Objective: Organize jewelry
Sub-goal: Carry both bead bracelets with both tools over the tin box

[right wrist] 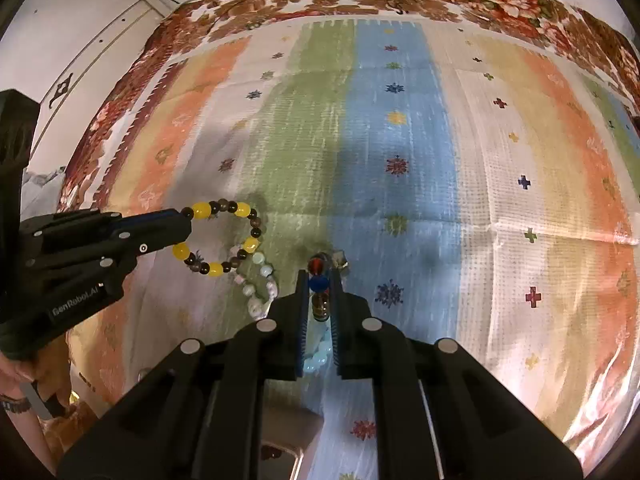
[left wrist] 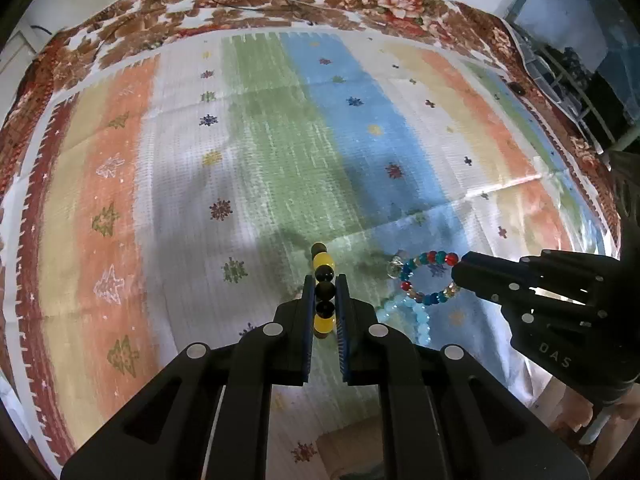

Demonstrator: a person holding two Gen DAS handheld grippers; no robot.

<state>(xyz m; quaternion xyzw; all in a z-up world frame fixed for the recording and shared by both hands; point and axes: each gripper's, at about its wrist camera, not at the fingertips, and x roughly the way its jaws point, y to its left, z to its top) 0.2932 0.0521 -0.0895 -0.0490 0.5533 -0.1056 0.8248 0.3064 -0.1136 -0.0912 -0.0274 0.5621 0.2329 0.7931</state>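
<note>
Above the striped cloth (left wrist: 280, 152), the left gripper (left wrist: 324, 292) is clamped on a yellow-and-black bracelet (left wrist: 323, 280). Just to its right, the right gripper (right wrist: 320, 284) pinches a multicoloured bracelet (left wrist: 424, 276). A pale blue bracelet (left wrist: 416, 316) seems to lie beneath, nearer.

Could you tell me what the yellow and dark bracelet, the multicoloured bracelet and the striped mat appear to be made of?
Yellow and dark bracelet: glossy opaque round beads, probably plastic or polished stone, judging by their highlights. Multicoloured bracelet: translucent red, blue and teal beads that let light through, probably glass or acrylic. Striped mat: a thin printed sheet with a woven-looking grid texture and fold creases, possibly plastic or coated fabric.
</note>
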